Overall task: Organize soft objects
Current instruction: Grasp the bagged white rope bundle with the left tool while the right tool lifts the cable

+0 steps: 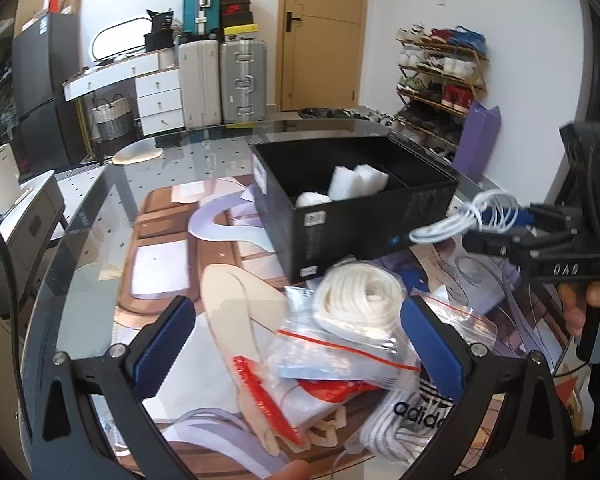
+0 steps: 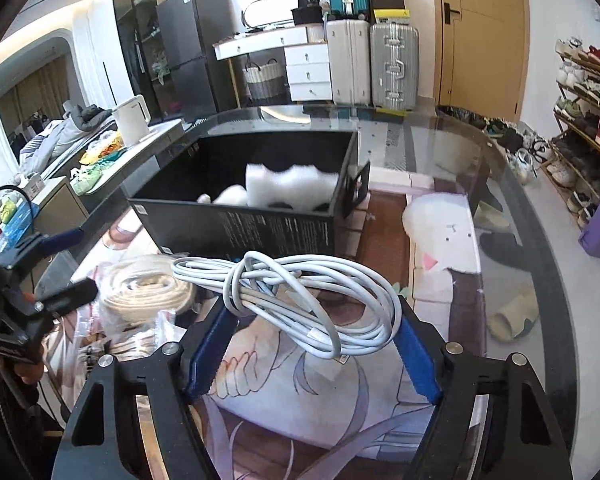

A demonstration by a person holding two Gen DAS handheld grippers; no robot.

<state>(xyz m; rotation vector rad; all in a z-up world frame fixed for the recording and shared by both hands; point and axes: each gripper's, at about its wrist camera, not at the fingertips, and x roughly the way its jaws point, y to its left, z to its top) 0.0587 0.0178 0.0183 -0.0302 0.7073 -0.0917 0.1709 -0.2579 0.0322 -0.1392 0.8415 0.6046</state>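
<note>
A black box (image 1: 364, 216) stands on the glass table with white foam pieces (image 1: 356, 184) inside; it also shows in the right wrist view (image 2: 252, 228). My right gripper (image 2: 312, 344) is shut on a coiled white cable (image 2: 300, 292) and holds it above the table, in front of the box. In the left wrist view that gripper (image 1: 496, 236) is at the right with the cable (image 1: 460, 220). My left gripper (image 1: 296, 344) is open over a pile: a coil of white rope (image 1: 360, 296), zip bags (image 1: 340, 352), a white Adidas sock (image 1: 412, 416).
The glass table (image 1: 100, 240) covers a printed mat. Its curved edge runs along the left and front. White foam (image 2: 440, 216) lies right of the box. Suitcases, a dresser and a shoe rack (image 1: 440, 68) stand behind.
</note>
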